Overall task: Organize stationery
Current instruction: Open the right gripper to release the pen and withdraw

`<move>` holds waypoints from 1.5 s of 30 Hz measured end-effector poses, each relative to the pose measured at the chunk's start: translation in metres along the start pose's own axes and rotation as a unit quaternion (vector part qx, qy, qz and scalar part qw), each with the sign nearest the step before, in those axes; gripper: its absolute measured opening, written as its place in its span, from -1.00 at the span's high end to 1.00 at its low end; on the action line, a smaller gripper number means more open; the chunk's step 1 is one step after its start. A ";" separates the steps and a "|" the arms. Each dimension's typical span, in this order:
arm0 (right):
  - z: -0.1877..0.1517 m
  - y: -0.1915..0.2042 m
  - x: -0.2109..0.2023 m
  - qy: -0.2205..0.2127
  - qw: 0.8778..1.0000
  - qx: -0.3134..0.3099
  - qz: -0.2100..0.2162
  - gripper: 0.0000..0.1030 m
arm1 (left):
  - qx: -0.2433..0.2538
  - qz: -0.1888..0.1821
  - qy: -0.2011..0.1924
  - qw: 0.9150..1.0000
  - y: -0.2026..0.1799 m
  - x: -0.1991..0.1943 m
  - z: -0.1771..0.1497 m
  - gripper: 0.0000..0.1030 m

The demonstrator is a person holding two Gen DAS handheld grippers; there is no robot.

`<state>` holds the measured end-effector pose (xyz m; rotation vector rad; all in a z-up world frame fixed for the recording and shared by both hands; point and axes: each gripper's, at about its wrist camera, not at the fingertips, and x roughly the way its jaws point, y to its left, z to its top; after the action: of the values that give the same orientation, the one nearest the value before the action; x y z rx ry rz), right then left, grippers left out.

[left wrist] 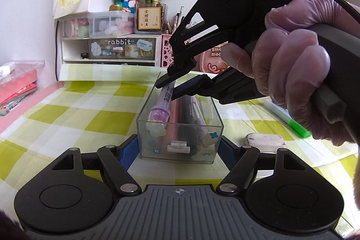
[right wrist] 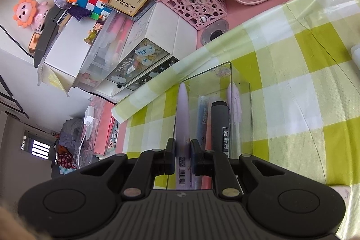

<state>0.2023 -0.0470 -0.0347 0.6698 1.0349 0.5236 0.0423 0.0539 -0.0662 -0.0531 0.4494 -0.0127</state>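
The left gripper [left wrist: 178, 146] brackets the near end of the clear box [left wrist: 144, 118], fingers apart. Beyond, the right gripper [left wrist: 174, 84] clamps a purple pen [left wrist: 162, 102], tilted over the box's left side.

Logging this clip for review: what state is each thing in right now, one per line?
Right gripper: shut on the purple pen.
Purple pen: held tilted, partly inside the box.
Left gripper: open around the box's near end.
Box: upright, open-topped, holding several pens.
Black marker: lying in the box.
Eraser: on the cloth, outside the box.
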 end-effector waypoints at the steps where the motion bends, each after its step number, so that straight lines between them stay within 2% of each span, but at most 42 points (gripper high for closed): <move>1: 0.000 0.000 0.000 -0.001 1.000 -0.001 0.001 0.64 | 0.000 0.000 0.000 1.000 0.000 0.000 0.000 -0.43; 6: -0.001 -0.002 -0.006 -0.009 1.000 0.003 0.007 0.58 | -0.001 -0.001 -0.001 1.000 0.000 0.000 0.000 -0.43; 9: 0.000 -0.002 -0.015 -0.012 1.000 0.007 0.012 0.49 | 0.000 0.000 -0.001 1.000 0.000 0.000 0.000 -0.43; 11: 0.002 0.001 -0.025 -0.024 1.000 -0.001 0.012 0.36 | 0.000 0.000 -0.001 1.000 0.000 0.000 0.000 -0.43; 15: 0.000 0.005 -0.050 -0.054 0.998 -0.035 -0.004 0.18 | 0.000 0.000 -0.001 1.000 0.000 0.000 0.000 -0.43; 19: -0.009 0.007 -0.071 -0.082 0.992 -0.083 -0.045 -0.05 | 0.000 0.000 -0.001 1.000 0.000 0.000 0.000 -0.43; 22: -0.017 0.005 -0.085 -0.101 0.984 -0.117 -0.084 -0.20 | 0.000 0.000 -0.001 1.000 0.001 0.000 0.000 -0.43; 26: -0.030 0.002 -0.103 -0.128 0.972 -0.163 -0.113 -0.44 | 0.000 -0.001 -0.001 1.000 0.001 0.000 0.000 -0.43; 35: -0.057 -0.013 -0.122 -0.146 0.942 -0.228 -0.198 -0.61 | -0.001 -0.001 -0.001 1.000 0.001 0.000 0.000 -0.43; 40: -0.066 -0.021 -0.124 -0.134 0.934 -0.249 -0.217 -0.64 | -0.001 -0.001 -0.001 1.000 0.000 0.000 0.000 -0.43; 45: -0.077 -0.022 -0.125 -0.128 0.917 -0.286 -0.247 -0.70 | -0.001 -0.001 -0.001 1.000 0.000 0.000 0.000 -0.43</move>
<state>0.0817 -0.1272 -0.0028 -0.0559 0.7108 0.2598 0.0418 0.0538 -0.0661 -0.0552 0.4470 -0.0135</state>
